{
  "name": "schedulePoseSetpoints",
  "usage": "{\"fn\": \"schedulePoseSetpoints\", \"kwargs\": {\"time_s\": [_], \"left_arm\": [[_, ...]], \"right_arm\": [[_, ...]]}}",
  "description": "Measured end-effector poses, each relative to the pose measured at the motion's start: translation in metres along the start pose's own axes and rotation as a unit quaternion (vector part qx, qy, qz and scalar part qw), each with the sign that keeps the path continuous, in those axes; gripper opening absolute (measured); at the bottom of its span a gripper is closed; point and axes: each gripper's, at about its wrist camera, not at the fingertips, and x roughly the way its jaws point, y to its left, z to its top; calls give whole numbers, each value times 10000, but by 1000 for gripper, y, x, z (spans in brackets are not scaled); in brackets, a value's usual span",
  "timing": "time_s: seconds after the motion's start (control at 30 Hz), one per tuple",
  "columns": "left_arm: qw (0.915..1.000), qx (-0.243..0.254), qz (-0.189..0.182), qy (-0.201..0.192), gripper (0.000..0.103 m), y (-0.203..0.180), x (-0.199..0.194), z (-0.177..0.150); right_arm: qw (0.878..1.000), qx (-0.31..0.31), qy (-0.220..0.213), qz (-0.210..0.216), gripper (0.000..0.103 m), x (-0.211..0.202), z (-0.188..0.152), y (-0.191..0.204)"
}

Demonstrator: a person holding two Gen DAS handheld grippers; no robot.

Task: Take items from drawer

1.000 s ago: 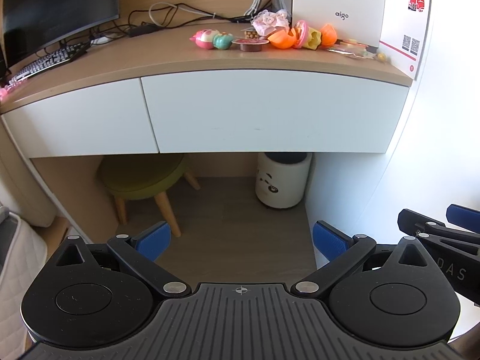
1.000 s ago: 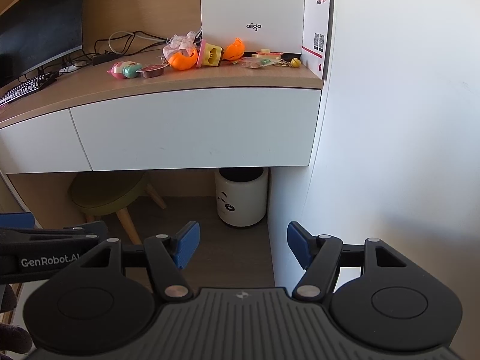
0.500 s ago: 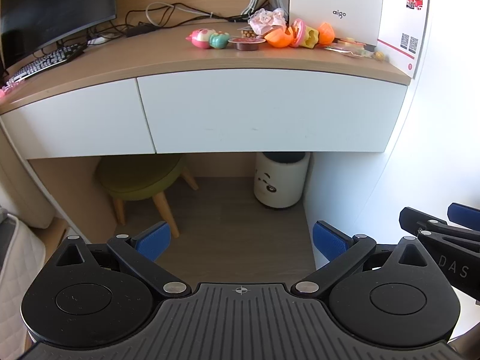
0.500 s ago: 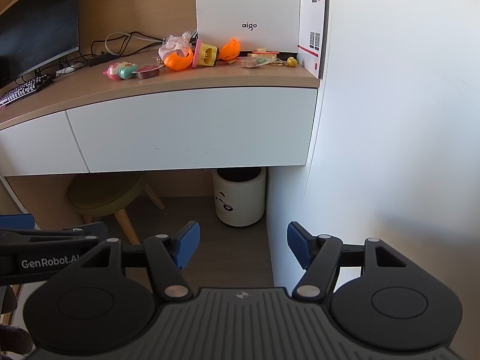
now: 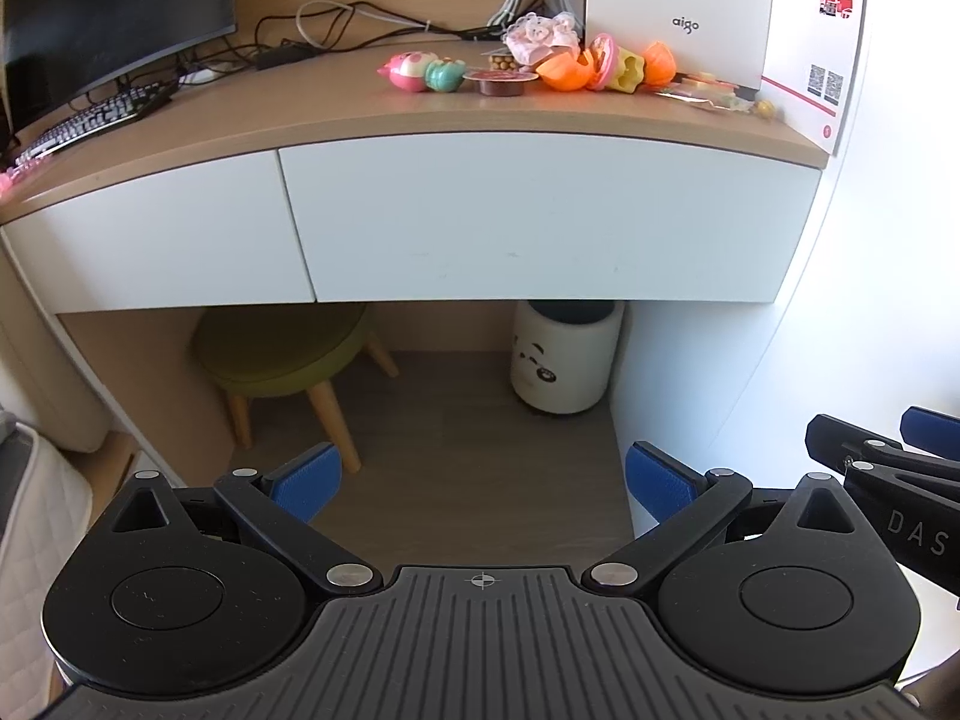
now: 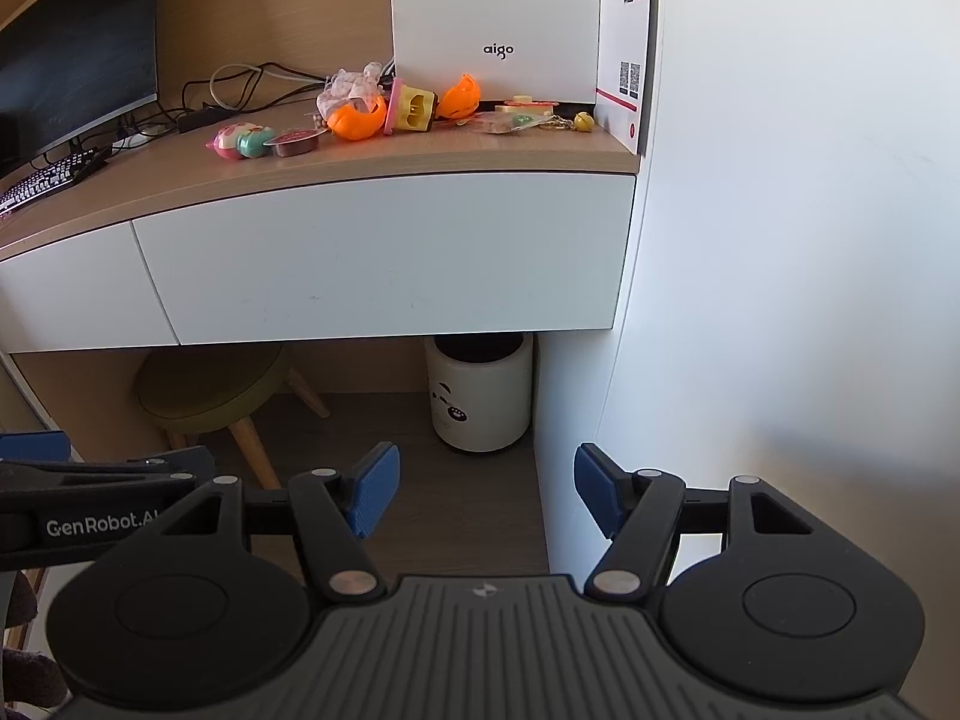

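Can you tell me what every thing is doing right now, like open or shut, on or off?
right drawer: shut
left drawer: shut
monitor: screen dark
bin: upright, no lid
stool: standing under the desk
left gripper: open, empty
right gripper: open, empty

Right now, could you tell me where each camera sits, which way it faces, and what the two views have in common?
Left wrist: on the left gripper, angled down at the closed wide drawer; its open blue pads show, with the right gripper at the right edge.
Right wrist: on the right gripper, nearer the white wall; open pads, left gripper at the left edge.
Shared: the drawer, the toys, the panda bin, the green stool.
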Motion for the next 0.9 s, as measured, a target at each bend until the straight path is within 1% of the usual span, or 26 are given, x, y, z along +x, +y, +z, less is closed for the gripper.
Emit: {"fn": "schedulePoseSetpoints", "kwargs": {"time_s": [0.9], "left_arm": [[10000,-29,-2,18,103,3,-1,-4]], "right_arm": [[10000,-21,68,11,65,3,-3,2]]}}
